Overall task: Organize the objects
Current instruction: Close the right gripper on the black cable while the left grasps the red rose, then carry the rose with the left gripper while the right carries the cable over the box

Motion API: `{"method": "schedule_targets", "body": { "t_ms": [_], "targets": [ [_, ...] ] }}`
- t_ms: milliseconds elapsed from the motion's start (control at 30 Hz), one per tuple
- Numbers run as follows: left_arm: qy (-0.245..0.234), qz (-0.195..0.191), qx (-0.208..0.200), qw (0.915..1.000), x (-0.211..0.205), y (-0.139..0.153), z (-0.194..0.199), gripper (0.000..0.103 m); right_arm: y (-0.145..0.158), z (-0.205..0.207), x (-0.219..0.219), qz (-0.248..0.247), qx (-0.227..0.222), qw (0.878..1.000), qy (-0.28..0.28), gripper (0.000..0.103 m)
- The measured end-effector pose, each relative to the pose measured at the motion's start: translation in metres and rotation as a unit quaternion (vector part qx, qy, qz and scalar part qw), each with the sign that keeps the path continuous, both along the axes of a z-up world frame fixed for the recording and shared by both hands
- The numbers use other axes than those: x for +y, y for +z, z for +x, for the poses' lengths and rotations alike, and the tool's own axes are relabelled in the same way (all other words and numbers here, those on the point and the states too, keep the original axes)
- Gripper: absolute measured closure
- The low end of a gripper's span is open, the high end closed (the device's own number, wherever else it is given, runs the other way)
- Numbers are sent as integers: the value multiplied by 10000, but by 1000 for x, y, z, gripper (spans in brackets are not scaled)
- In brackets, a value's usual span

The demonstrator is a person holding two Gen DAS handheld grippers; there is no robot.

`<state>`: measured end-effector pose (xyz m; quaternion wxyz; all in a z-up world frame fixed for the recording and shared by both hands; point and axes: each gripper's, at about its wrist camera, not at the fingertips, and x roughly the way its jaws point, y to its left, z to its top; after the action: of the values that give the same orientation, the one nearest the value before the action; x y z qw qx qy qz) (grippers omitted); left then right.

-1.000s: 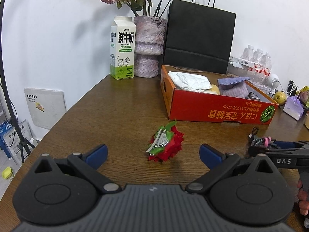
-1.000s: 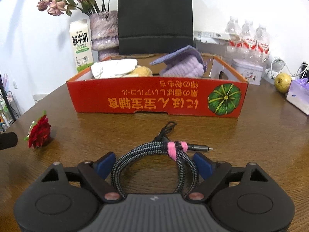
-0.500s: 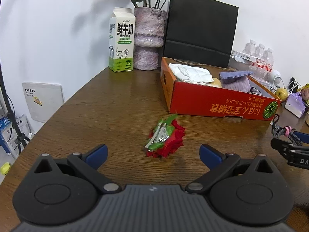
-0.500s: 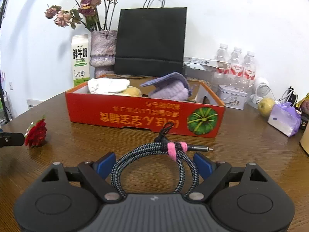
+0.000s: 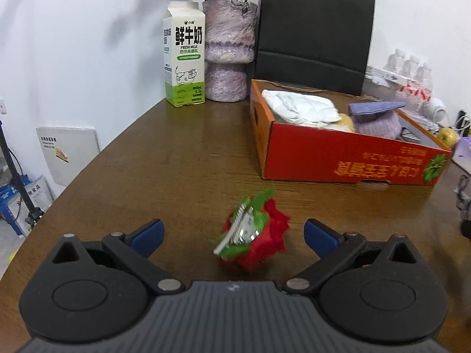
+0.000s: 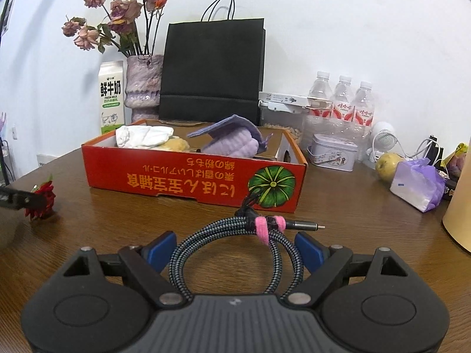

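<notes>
A red fabric rose with green leaves and a silver clip (image 5: 253, 235) lies on the brown table, between the wide-open fingers of my left gripper (image 5: 232, 232); it also shows at the far left of the right wrist view (image 6: 41, 197). My right gripper (image 6: 235, 242) is shut on a coiled braided cable with a pink tie (image 6: 244, 238), held above the table in front of the red cardboard box (image 6: 191, 176). The box (image 5: 347, 164) holds a white cloth (image 5: 300, 107), a purple towel (image 6: 235, 141) and a yellow item.
A milk carton (image 5: 184, 56), a purple vase of dried flowers (image 5: 228, 50) and a black paper bag (image 5: 312, 38) stand at the back. To the right are water bottles (image 6: 341, 100), a tin (image 6: 332, 151), an apple (image 6: 387, 166) and a purple bag (image 6: 418, 182).
My right gripper has lifted the cable and risen, so the box sits lower in view. My left gripper has moved closer to the rose, which now sits between its fingers.
</notes>
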<state>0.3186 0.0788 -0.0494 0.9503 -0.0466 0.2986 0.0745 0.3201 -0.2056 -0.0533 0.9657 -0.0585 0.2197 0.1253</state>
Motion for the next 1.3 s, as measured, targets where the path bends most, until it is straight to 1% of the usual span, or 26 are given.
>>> {"method": "schedule_targets", "body": {
  "t_ms": [133, 167, 200, 233, 267, 300, 333, 400, 533, 600, 700, 833, 1133, 1300],
  "targets": [
    [-59, 63, 41, 10000, -3, -6, 12, 0, 1, 0, 0, 4, -53, 10000, -5, 16],
    [-82, 56, 49, 9999, -4, -7, 13, 3, 1, 0, 0, -13, -56, 10000, -9, 16],
    [-133, 63, 84, 9999, -5, -8, 14, 17, 1, 0, 1, -20, -56, 10000, -10, 16],
    [-208, 58, 121, 9997, -6, -8, 15, 27, 0, 0, 1, -26, -57, 10000, -12, 16],
    [-304, 1, 165, 9994, -7, -8, 16, 49, 0, 0, 1, -22, -62, 10000, -13, 16],
    [-365, -65, 151, 9992, -7, -8, 15, 61, 0, 0, 1, -17, -71, 10000, -15, 16],
    [-363, -84, 99, 9993, -7, -7, 14, 63, 0, 0, 2, -7, -78, 10000, -15, 16],
    [-380, -165, 8, 9991, -6, -4, 11, 65, 0, 0, 3, -11, -98, 9999, -24, 16],
    [-334, 11, -187, 9993, -11, 2, 2, 66, 1, -4, 4, -45, -206, 9998, -40, 16],
    [-324, 38, -239, 9992, -16, 5, -3, 66, 3, -7, 4, -46, -270, 9996, -44, 16],
    [-459, -79, -341, 9983, -24, 8, -10, 66, 6, -10, 5, -44, -375, 9993, -72, 16],
    [-630, -16, -464, 9969, -44, 11, -18, 66, 10, -15, 4, 2, -481, 9988, -115, 16],
    [-718, -106, -574, 9957, -77, 15, -33, 66, 17, -30, 8, 111, -648, 9978, -74, 16],
    [-589, -143, -643, 9961, -87, 17, -39, 66, 20, -39, 10, 181, -737, 9971, -39, 16]
  ]
}}
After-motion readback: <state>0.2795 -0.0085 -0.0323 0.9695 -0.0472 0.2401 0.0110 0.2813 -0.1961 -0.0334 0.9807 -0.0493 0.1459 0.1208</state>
